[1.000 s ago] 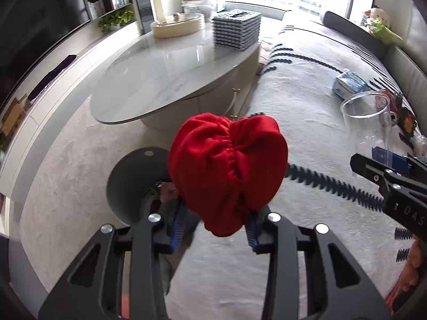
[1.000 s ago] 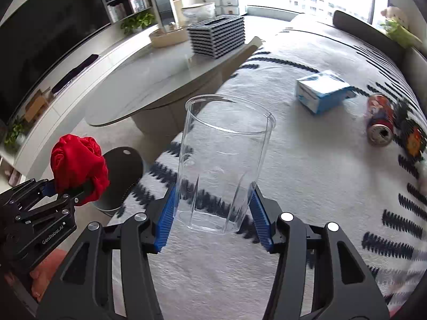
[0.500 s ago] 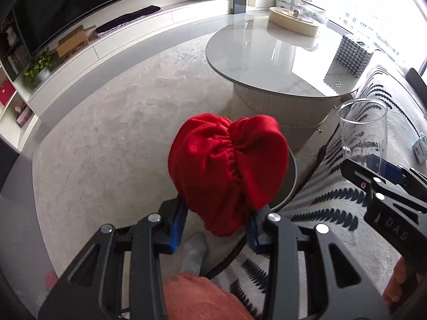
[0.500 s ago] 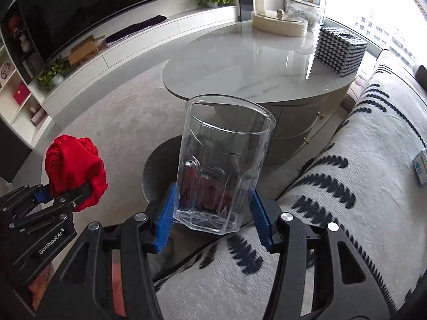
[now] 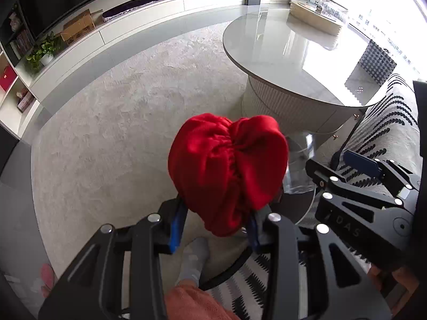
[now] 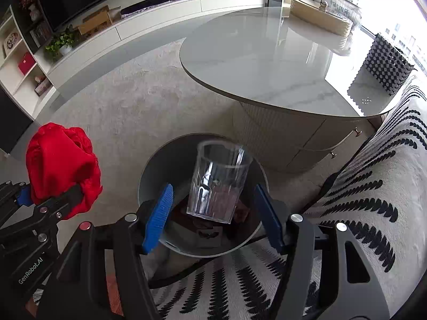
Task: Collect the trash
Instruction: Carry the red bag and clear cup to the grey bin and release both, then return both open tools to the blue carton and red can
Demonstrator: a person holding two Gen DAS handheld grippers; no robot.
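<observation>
My left gripper [image 5: 213, 229] is shut on a bunched red cloth [image 5: 229, 170], which rises above its blue pads; the cloth [image 6: 61, 168] also shows at the left of the right wrist view. My right gripper [image 6: 213, 218] hangs over a round grey bin [image 6: 160, 170] on the floor. Its jaws are opening, and the blue pads stand clear of a clear plastic cup [image 6: 218, 184] that is blurred, upright and free between them, above the bin's mouth. Some trash lies in the bin's bottom.
An oval stone-topped table [image 6: 280, 61] stands just behind the bin, with a tray [image 6: 320, 18] and a stack of dark dotted mats [image 6: 387, 66] on it. A patterned white sofa cover [image 6: 373, 200] lies to the right. A person's socked foot [image 5: 194, 258] is below the left gripper.
Both grippers swung from the sofa side to above the bin. The right gripper's pads have parted from the cup, which now sits lower between them. The left gripper keeps its hold on the red cloth.
</observation>
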